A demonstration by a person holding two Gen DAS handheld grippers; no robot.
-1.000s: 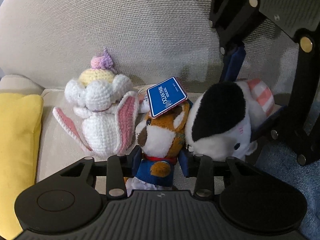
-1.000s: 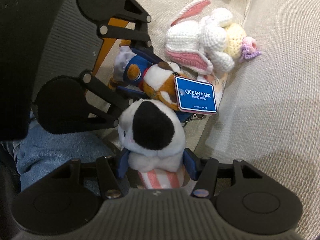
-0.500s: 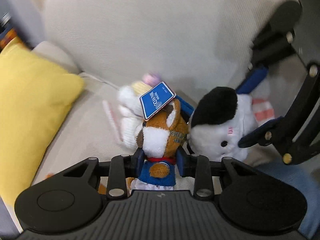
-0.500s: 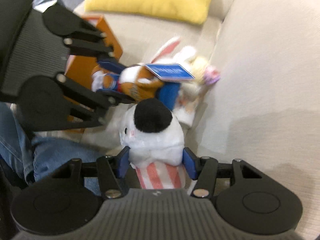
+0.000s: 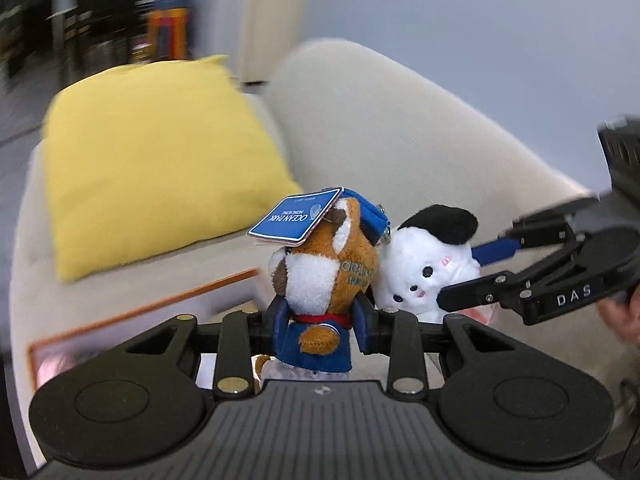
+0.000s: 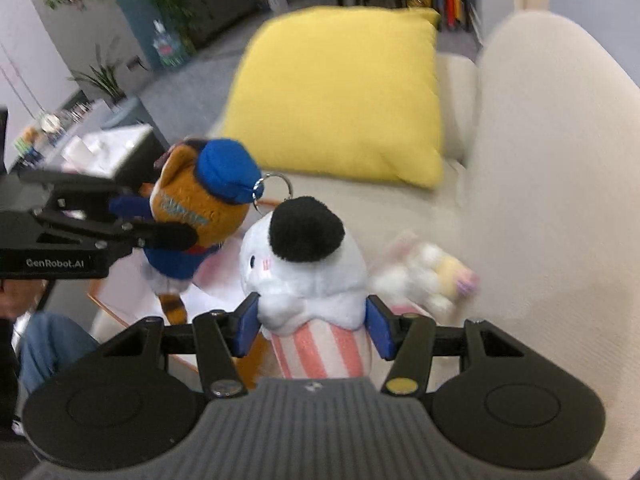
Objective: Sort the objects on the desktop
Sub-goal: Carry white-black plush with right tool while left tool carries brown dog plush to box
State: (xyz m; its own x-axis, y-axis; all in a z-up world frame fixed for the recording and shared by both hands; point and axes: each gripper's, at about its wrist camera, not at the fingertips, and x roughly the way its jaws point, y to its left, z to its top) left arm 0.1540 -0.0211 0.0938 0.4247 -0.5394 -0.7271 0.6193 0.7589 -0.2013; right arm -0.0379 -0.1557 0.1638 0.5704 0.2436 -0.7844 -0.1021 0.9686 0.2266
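My left gripper [image 5: 320, 322] is shut on a brown plush animal [image 5: 326, 276] in a blue outfit with a blue Ocean Park tag [image 5: 296, 218]. It holds the plush in the air above the sofa. My right gripper [image 6: 312, 326] is shut on a white plush [image 6: 304, 264] with a black ear and a pink striped base. The two plush toys touch side by side. The brown plush also shows in the right wrist view [image 6: 196, 216], and the white plush in the left wrist view [image 5: 424, 268]. A white crocheted bunny [image 6: 424, 276] lies on the sofa seat below.
A large yellow cushion [image 6: 340, 92] leans at the far end of the beige sofa [image 6: 552, 160]. An orange-rimmed box [image 5: 132, 320] sits on the seat at the left. A person's jeans-clad leg [image 6: 44, 344] is at the lower left.
Both grippers have lifted their plush toys up and away from the sofa seat. The crocheted bunny stayed behind on the seat. The views now look along the sofa toward the cushion.
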